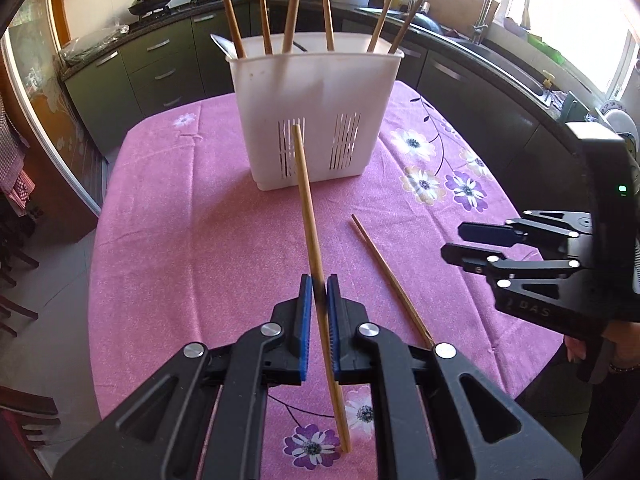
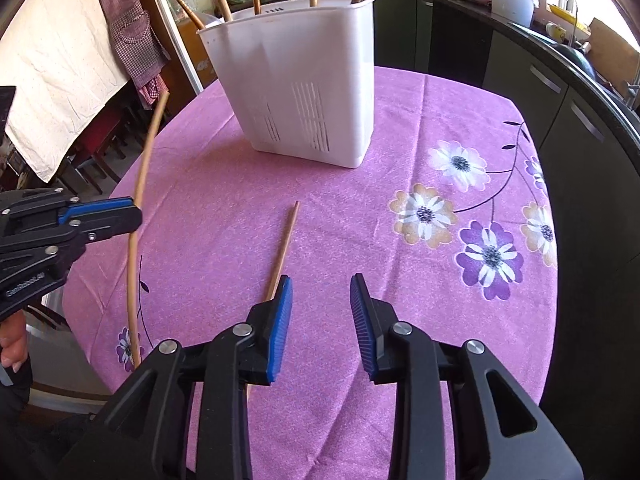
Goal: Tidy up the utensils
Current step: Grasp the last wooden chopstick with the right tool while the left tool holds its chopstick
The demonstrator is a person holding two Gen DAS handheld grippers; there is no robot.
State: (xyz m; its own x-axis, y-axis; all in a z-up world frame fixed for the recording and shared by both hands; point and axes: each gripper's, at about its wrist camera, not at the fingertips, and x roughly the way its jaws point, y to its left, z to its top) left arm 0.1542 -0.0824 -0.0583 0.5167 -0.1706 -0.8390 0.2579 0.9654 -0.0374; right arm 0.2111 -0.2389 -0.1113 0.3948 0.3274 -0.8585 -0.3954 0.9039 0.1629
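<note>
1. Left wrist view: your left gripper (image 1: 319, 312) clamps one chopstick (image 1: 306, 200); a second chopstick (image 1: 384, 272) lies on the table (image 1: 180, 220). Six wooden sticks stand in the white holder (image 1: 316, 92) near the far edge.
2. Right wrist view: your right gripper (image 2: 321, 320) stands partly open and empty over the lying chopstick (image 2: 285, 246).

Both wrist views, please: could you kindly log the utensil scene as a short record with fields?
surface: pink floral tablecloth
holder: white slotted plastic utensil holder, upright, with several wooden chopsticks standing in it
left gripper: shut on a light wooden chopstick, lifted off the cloth
right gripper: open, empty
loose item: second wooden chopstick lying flat on the cloth, beside the right gripper's left finger
</note>
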